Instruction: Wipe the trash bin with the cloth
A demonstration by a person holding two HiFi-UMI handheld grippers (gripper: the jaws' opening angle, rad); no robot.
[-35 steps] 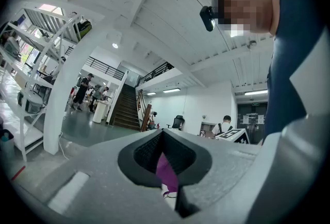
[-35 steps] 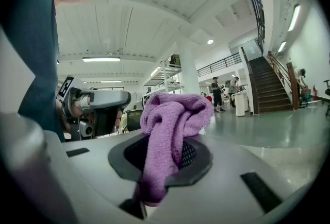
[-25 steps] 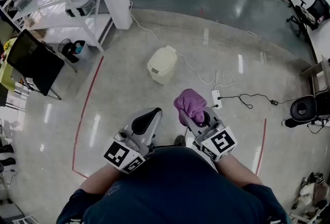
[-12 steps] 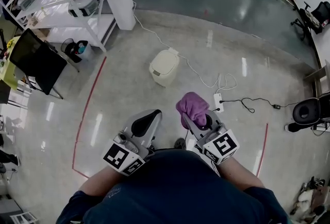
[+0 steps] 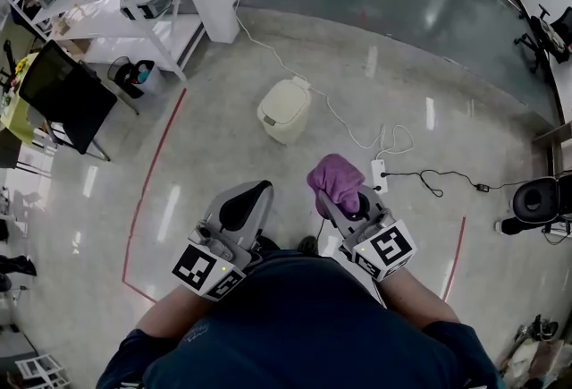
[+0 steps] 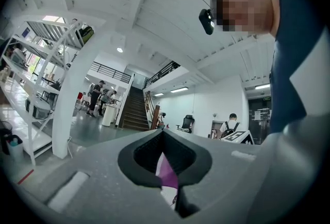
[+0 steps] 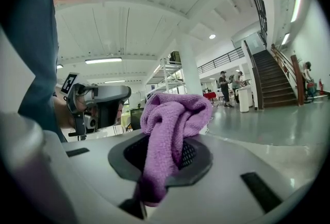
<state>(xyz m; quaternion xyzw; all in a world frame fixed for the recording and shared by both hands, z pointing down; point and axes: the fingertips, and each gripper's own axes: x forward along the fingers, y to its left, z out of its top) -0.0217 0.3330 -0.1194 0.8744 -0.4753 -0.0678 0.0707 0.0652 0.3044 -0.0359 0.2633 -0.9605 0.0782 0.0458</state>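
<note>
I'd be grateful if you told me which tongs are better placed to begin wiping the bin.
Right: the right tongs are shut on the cloth, with the bin on the floor ahead; the left tongs hold nothing.

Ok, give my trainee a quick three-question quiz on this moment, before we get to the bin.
1. Which gripper holds the purple cloth? A) left B) right C) neither
2. True or false: the cloth is touching the cream trash bin.
3. Fill in: the left gripper has its jaws ____.

Key:
1. B, the right gripper is shut on it.
2. False: the trash bin stands apart, on the floor ahead.
3. Shut.
</note>
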